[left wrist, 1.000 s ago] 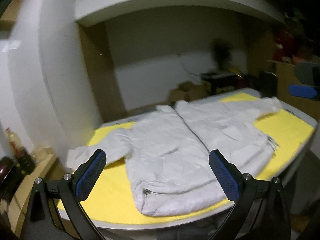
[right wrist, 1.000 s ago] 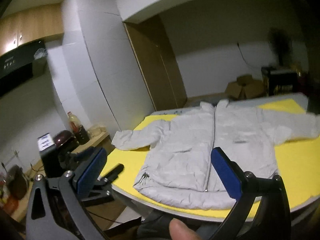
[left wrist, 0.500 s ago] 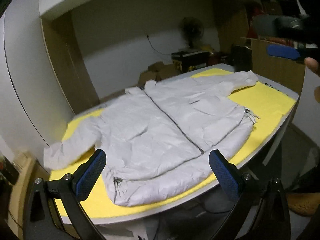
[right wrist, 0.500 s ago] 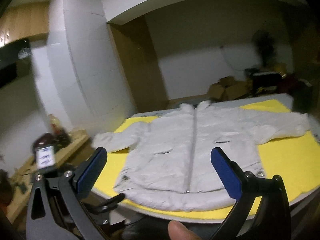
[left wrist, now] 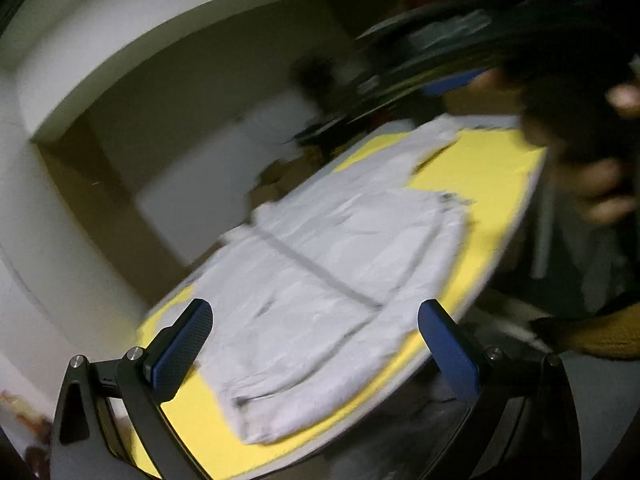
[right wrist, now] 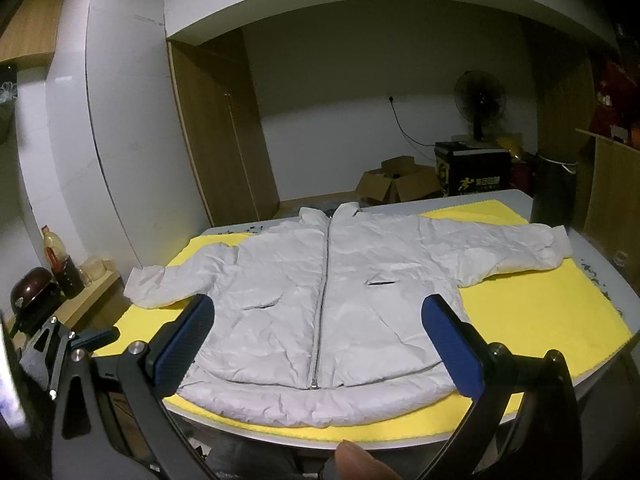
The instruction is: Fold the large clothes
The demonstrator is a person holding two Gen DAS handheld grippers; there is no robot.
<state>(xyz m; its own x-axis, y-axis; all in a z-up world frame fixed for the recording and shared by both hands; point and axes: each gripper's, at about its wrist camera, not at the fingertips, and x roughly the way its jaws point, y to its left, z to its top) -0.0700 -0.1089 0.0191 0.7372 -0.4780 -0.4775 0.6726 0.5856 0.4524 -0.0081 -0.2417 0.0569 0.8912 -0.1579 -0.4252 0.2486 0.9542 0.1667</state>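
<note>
From the left wrist, the picture is smeared. The left gripper (left wrist: 315, 344), blue pads spread wide and empty, hangs above the near edge of the table over a pale grey zipped puffer jacket (left wrist: 340, 280) lying flat on a yellow mat (left wrist: 488, 168).

From the right wrist, the right gripper (right wrist: 318, 344) is likewise wide apart and holds nothing, poised short of the jacket's hem (right wrist: 320, 404). The jacket lies front up, collar (right wrist: 328, 212) pointing away, zip running near to far, sleeves stretched left and right as its long axis. Folding looks not yet begun; the next move probably calls for closing on a sleeve or side edge and carrying it across the zip.
</note>
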